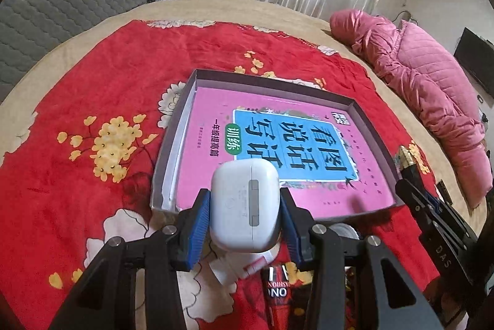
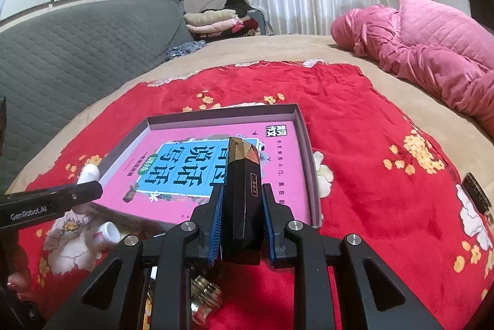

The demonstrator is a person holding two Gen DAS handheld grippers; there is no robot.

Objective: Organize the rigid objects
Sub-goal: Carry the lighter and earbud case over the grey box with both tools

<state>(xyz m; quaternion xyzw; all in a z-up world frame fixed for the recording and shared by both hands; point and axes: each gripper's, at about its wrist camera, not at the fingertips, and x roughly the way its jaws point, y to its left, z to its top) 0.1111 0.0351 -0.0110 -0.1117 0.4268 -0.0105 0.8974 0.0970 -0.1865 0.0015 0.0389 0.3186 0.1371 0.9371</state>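
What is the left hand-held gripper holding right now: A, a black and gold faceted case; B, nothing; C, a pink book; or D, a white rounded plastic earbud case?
D: the left hand-held gripper is shut on the white rounded plastic earbud case, above the shallow grey box's near edge.

The shallow box (image 2: 304, 141) is lying open-topped on the red blanket (image 2: 370, 150), its low walls bounding access. A pink book (image 2: 287, 175) is covering its floor. Blanket right of it is lying bare.

A tan bed (image 2: 278, 48) carries a red floral blanket (image 2: 370, 144), with a shallow box (image 2: 304, 126) on it and a pink quilted jacket (image 2: 432, 52) beside
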